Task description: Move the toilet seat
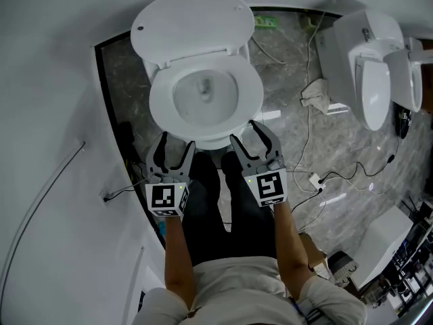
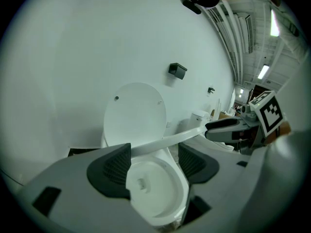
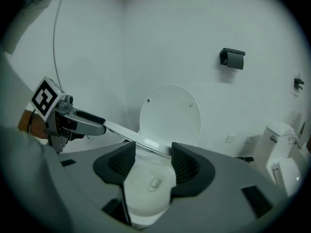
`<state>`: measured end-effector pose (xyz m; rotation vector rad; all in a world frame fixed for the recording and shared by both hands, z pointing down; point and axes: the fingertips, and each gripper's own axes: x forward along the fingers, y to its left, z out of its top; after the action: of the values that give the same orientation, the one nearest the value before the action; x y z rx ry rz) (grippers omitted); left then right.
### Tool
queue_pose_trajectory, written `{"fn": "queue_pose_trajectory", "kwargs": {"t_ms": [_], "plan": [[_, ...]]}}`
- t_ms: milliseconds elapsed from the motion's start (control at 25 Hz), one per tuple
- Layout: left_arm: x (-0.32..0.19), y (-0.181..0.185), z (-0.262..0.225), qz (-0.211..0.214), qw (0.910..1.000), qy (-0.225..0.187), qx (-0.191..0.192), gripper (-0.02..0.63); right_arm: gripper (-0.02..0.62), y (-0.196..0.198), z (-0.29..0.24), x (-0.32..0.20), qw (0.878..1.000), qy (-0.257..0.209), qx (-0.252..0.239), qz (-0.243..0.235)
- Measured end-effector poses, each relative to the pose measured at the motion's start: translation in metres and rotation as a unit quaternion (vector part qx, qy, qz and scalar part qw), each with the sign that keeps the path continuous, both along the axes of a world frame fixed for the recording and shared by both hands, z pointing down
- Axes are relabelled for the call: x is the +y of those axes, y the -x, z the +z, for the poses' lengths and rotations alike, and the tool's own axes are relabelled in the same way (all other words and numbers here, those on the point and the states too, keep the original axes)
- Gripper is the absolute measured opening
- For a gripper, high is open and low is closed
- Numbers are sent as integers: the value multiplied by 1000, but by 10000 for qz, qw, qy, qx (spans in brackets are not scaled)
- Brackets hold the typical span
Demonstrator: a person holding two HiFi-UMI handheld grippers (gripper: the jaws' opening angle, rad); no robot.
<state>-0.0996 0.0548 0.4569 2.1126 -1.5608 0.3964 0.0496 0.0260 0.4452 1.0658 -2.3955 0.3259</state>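
Bathroom, forearms outstretched, left tool, right tool at toilet seat

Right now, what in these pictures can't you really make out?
- Head view: whether the left tongs and right tongs touch the toilet seat; the steep downward angle hides any gap.
- Head view: green item on the floor, too small to name.
- Right gripper view: black wall box, too small to identify.
- Head view: second toilet, partly cut off by the right edge.
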Motion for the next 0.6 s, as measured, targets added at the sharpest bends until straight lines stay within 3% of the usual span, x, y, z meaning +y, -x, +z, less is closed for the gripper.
{"fn": "queue_pose_trajectory", "kwargs": {"t_ms": [600], "plan": [[-24, 9, -19, -28, 9999, -81, 101, 322, 245, 7, -18, -26, 9998, -59, 24, 203]]}}
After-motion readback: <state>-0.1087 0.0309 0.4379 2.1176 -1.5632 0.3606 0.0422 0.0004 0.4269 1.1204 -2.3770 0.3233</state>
